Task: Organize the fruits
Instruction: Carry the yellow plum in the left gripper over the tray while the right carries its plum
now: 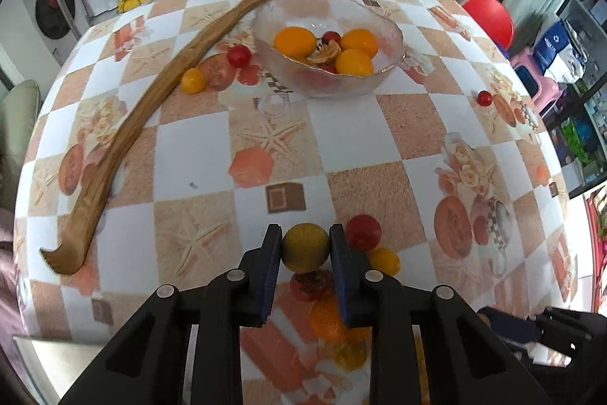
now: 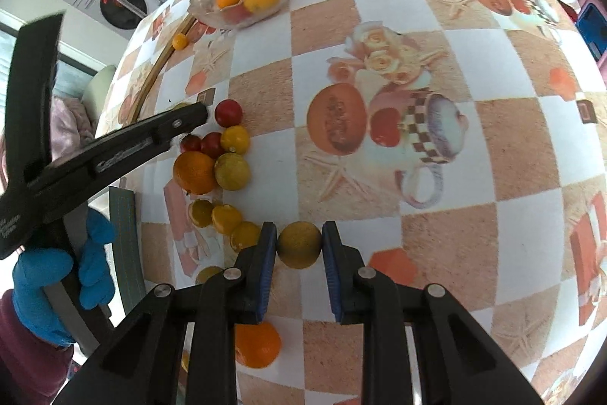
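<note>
The left gripper (image 1: pixel 305 247) is clenched on a dull yellow fruit (image 1: pixel 305 247), both blue fingers (image 1: pixel 271 264) pressing its sides, close to the near edge of the counter (image 1: pixel 341 131). Just beside it on the counter lie a red tomato (image 1: pixel 363 232), a small yellow fruit (image 1: pixel 385 260) and an orange (image 1: pixel 326 319).

The right gripper (image 2: pixel 299 245) is likewise clenched on a second dull yellow fruit (image 2: pixel 299 245), also near the counter's near edge, with its fingers (image 2: pixel 265 253) touching the fruit on either side. To its left a cluster of oranges, yellow fruits and tomatoes (image 2: pixel 212 158) sits on the counter, and the left gripper's arm reaches over that cluster, held by a hand in a blue glove (image 2: pixel 41 295).

Towards the far edge stands a glass bowl (image 1: pixel 326 78) holding several oranges (image 1: pixel 294 38). A long wooden stick (image 1: pixel 151 93) lies along the counter's left side, with a tomato (image 1: pixel 239 55) and a yellow fruit (image 1: pixel 192 80) between it and the bowl. A lone tomato (image 1: pixel 484 97) rests near the right edge.
</note>
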